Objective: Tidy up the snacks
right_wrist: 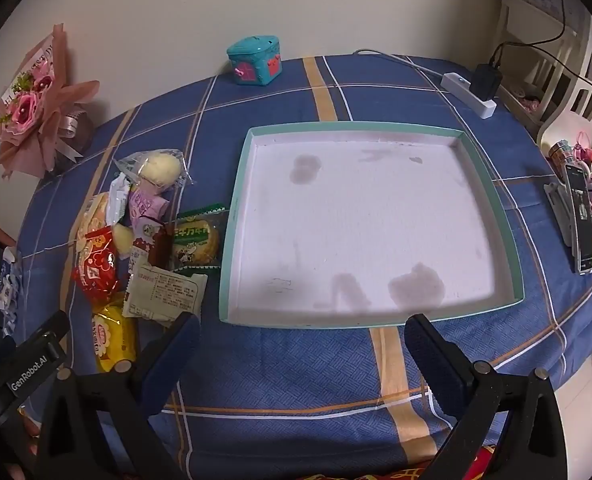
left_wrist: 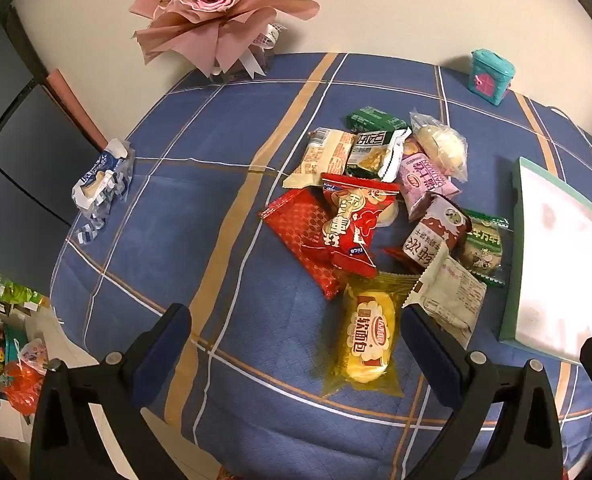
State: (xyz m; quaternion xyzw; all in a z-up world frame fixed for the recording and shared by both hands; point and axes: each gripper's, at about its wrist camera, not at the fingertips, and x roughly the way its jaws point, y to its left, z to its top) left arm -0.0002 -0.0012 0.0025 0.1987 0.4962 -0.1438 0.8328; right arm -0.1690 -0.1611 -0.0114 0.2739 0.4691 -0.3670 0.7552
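Note:
A heap of wrapped snacks [left_wrist: 380, 216] lies on the blue plaid tablecloth: a yellow bread pack [left_wrist: 370, 338] nearest, red packs [left_wrist: 348, 224], a green biscuit pack [left_wrist: 484, 248] and several pale ones. My left gripper [left_wrist: 296, 320] hangs open above the cloth, its fingers either side of the yellow pack but well above it. A shallow white tray with a teal rim [right_wrist: 235, 216] sits right of the heap [right_wrist: 147, 240], nothing in it. My right gripper [right_wrist: 302, 332] is open over the tray's near edge, holding nothing.
A pink paper bouquet [left_wrist: 215, 8] and a teal toy box [right_wrist: 255, 60] stand at the back by the wall. An open blue-white wrapper [left_wrist: 101, 178] lies at the left table edge. A power strip [right_wrist: 470, 90] and a phone on a stand [right_wrist: 580, 216] occupy the right side.

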